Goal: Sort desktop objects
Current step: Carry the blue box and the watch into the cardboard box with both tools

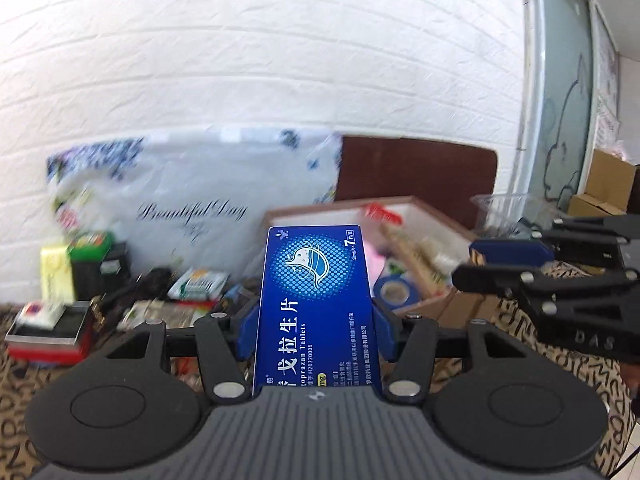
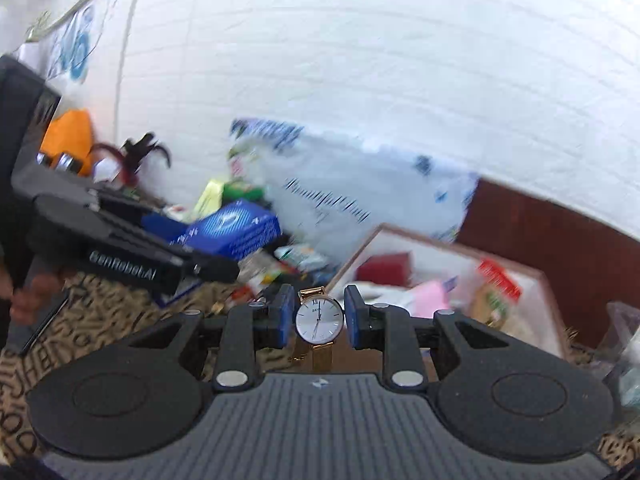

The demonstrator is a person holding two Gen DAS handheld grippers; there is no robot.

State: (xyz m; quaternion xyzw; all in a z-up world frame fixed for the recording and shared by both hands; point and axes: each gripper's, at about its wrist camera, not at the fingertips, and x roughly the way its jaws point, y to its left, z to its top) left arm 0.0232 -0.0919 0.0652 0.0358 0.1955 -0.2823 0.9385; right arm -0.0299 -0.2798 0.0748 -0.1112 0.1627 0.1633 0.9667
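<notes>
— Walls? — White brick-pattern wall (image 1: 280, 60); a dark brown panel (image 1: 416, 168) stood at its foot.
— Anything else? — A frosted glass door (image 1: 564, 92); patterned tablecloth (image 1: 516, 320); even daylight.

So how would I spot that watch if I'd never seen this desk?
Find the open box below the white brick wall. In front of it, the right gripper holds the watch: the only round white dial with a gold mesh strap.
</notes>
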